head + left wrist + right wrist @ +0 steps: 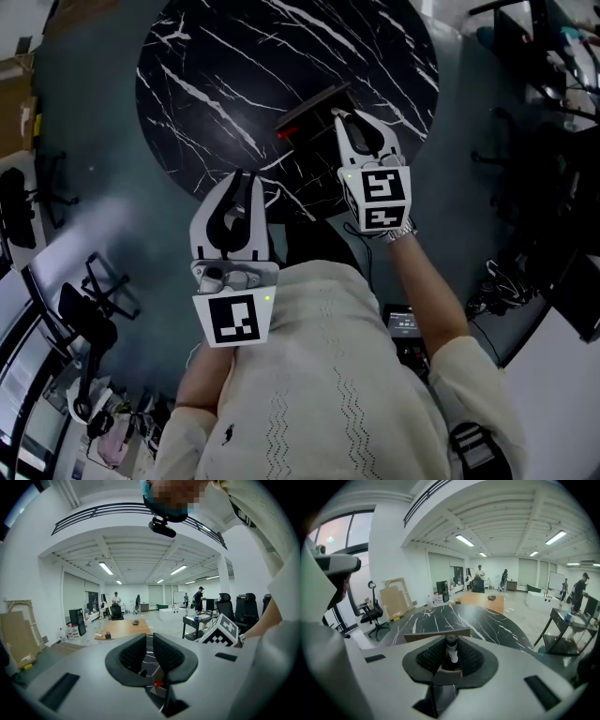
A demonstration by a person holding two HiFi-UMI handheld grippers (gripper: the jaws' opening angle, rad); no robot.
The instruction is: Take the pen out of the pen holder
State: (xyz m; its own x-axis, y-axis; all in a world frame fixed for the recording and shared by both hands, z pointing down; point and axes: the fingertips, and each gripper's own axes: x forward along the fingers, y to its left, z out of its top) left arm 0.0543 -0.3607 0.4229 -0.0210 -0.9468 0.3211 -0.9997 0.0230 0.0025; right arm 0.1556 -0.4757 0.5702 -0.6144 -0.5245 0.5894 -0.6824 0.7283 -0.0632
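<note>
Round black marble bench (pixel 216 75) fills the middle of an open office and carries a brown pen holder (pixel 314 105) near its close edge. At that holder, the right gripper (pixel 349 120) has its jaws closed on a dark pen (pixel 451 649), which stands upright between them; its lower end is hidden. Nearer the person, the left gripper (pixel 242 178) hovers with its jaws narrowly apart and empty.

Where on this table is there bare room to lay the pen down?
The marble table is bare across its far half and left side, beyond the pen holder. Crowded only at the near edge: the right gripper grips the pen at the holder, the left gripper hangs close by.
</note>
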